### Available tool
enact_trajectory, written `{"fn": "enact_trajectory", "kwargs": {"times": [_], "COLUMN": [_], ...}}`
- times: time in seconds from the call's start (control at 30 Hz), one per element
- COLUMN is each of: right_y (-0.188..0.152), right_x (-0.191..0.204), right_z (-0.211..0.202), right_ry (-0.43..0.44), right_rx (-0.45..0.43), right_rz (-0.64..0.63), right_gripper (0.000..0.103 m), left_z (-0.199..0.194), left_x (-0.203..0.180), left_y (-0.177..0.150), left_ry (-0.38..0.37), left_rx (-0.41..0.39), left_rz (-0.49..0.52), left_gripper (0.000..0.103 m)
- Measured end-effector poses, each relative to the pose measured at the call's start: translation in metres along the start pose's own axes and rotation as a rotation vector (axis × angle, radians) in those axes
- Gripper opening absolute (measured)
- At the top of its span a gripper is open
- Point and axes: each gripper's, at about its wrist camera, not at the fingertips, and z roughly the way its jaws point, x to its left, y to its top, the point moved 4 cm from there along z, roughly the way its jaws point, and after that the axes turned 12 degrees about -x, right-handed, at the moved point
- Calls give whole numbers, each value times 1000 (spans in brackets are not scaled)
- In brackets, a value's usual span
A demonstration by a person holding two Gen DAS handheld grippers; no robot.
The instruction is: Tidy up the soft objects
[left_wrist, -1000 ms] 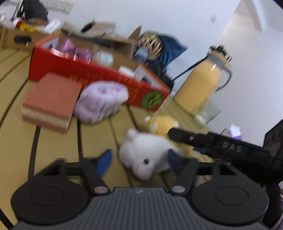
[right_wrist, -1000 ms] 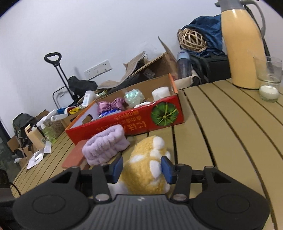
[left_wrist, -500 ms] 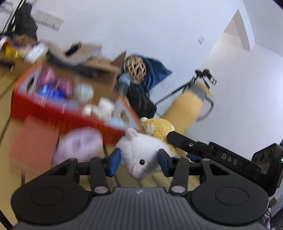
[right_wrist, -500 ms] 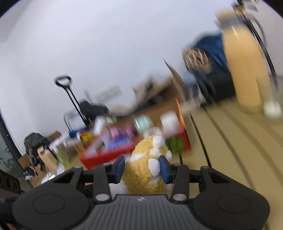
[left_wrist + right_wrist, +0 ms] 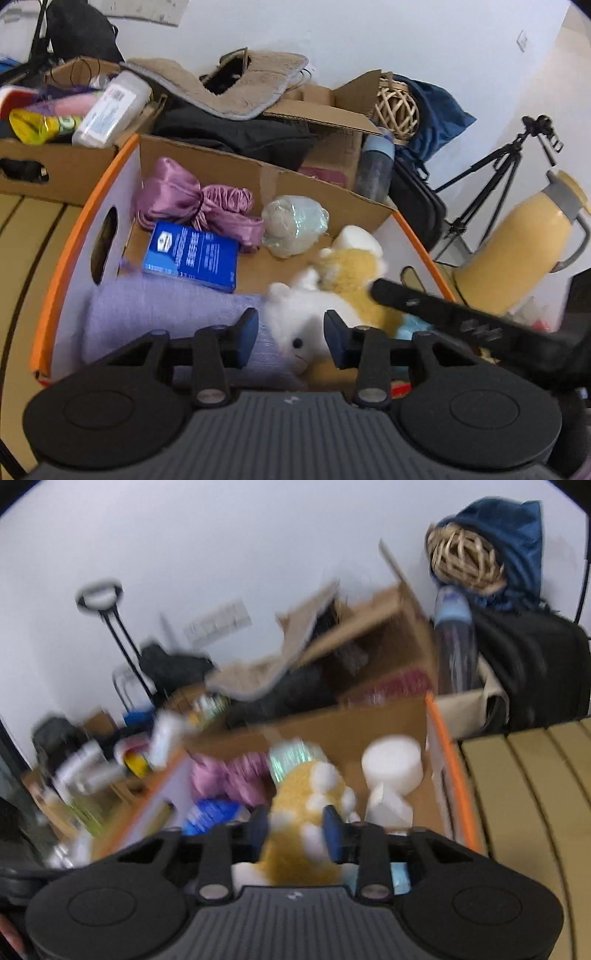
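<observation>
Left tool (image 5: 290, 339) is over the orange-rimmed box (image 5: 110, 173), jaws closing with the white plush (image 5: 295, 314) between them; pads look to be on its sides, though blur makes contact hard to confirm. Right tool (image 5: 295, 825) has its jaws closing on the yellow plush (image 5: 308, 812), pads pressed into the fur, also above the box interior. In the left view the right tool's black finger (image 5: 443, 310) crosses just beside the white plush, with the yellow plush touching it behind. Box contents below: lavender headband (image 5: 166, 314) at the near wall, blue pack (image 5: 192, 256), purple satin scrunchie (image 5: 199, 206), wrapped pale bundle (image 5: 295, 225), white foam roll (image 5: 393, 764) in the right corner. Behind the box: more cardboard boxes, wicker ball (image 5: 395, 107), blue bottle (image 5: 376, 166). Yellow thermos (image 5: 517, 243) stands on the slatted surface (image 5: 524, 794) to the right.
</observation>
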Motion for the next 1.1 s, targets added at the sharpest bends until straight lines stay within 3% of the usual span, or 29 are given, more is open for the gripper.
{"fn": "enact_trajectory", "kwargs": {"times": [0.1,0.27,0.4,0.67,0.77,0.9,1.0,1.1], "right_y": [-17,-20,-12,44,56,56,42,22], "right_x": [7,17,14,33,46,60,67,75], "right_z": [9,9,-8,-109,-156,-219,-266,-308], "right_ry": [11,19,19,8,10,14,21,15], "right_rx": [24,72,98,-86,-141,-203,-245,-290], "right_rz": [-40,-90,-69,-113,-141,-193,-219,-257], "right_gripper": [29,30,31,40,43,44,55,57], "left_z": [-7,-1,-29,-139,-180,-240,-283,-319], "left_x": [3,-5,-18,-51,-61,-74,-85,-93], "left_y": [2,-4,7,38,38,18,-3,-29], "left_ry": [-7,2,-10,10,28,59,85,108], "left_rx": [-21,11,-29,-182,-232,-324,-409,-470], "left_rz": [15,53,45,138,171,271,325,343], "left_gripper": [39,38,38,47,55,69,78,82]}}
